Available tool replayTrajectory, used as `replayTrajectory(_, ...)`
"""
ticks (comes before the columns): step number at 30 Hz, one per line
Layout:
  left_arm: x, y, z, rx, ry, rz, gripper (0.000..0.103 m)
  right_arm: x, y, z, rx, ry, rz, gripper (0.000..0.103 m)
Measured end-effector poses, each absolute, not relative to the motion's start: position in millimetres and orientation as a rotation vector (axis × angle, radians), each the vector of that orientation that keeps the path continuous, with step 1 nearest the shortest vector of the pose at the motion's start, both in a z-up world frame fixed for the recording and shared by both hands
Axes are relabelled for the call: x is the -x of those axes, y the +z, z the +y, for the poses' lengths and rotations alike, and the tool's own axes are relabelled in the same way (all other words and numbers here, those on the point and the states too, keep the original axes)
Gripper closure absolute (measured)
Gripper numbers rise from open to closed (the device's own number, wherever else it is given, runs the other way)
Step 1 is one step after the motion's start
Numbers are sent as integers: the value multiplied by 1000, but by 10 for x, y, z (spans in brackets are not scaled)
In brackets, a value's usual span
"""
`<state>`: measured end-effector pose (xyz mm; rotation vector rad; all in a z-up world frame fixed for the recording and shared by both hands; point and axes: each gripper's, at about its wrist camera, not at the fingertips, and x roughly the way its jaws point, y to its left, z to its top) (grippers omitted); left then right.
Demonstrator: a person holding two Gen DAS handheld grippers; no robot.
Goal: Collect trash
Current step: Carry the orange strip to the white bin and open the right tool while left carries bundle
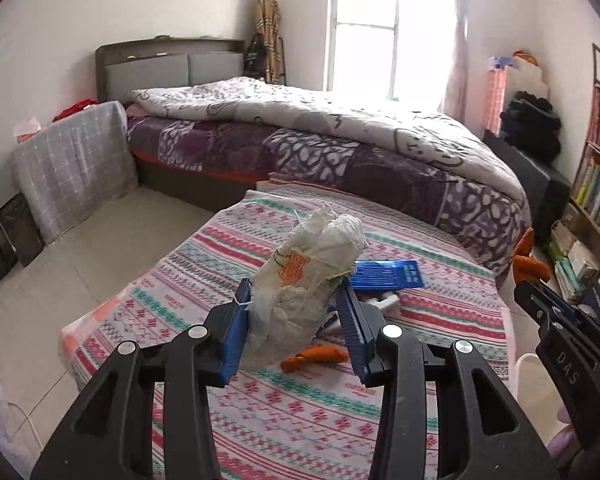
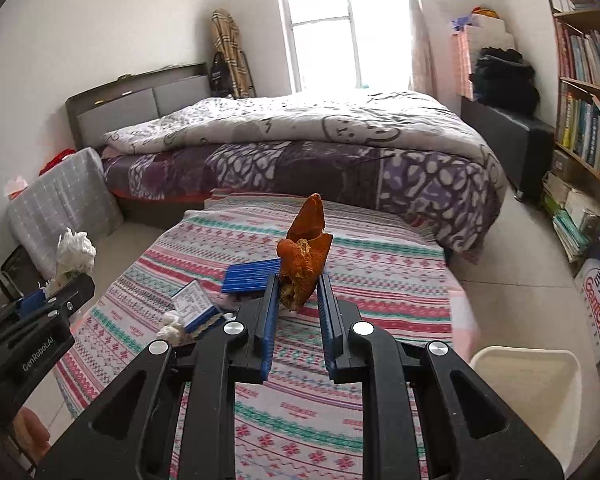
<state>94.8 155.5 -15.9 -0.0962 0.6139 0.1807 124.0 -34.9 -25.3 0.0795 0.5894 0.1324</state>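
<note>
Holding trash in both tools: left gripper (image 1: 296, 304) is pinching a crumpled white tissue wad (image 1: 308, 276), right gripper (image 2: 298, 300) is squeezing dried orange peel (image 2: 304, 256) above the striped cloth-covered table (image 2: 380, 280); the white plastic bin (image 2: 528, 384) is waiting, while a small white scrap (image 2: 172, 326) is lying uncollected.

Crumpled white tissue wad (image 1: 308, 280), rough dried orange peel (image 2: 304, 256), woven patterned tablecloth (image 2: 380, 272).

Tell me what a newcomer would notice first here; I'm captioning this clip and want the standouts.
Each tool holds trash above the striped tablecloth: the left tool grips a crumpled white tissue wad, the right tool pinches a dried orange peel. Behind them a big bed with a grey cartoon quilt fills the room under a bright window, and a white bin waits at lower right.
</note>
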Motion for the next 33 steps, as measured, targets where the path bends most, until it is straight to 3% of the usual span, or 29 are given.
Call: replayTrajectory(33, -982, -163, 257, 30, -46, 597, 60, -921, -115, -1678, -93, -97, 578, 85)
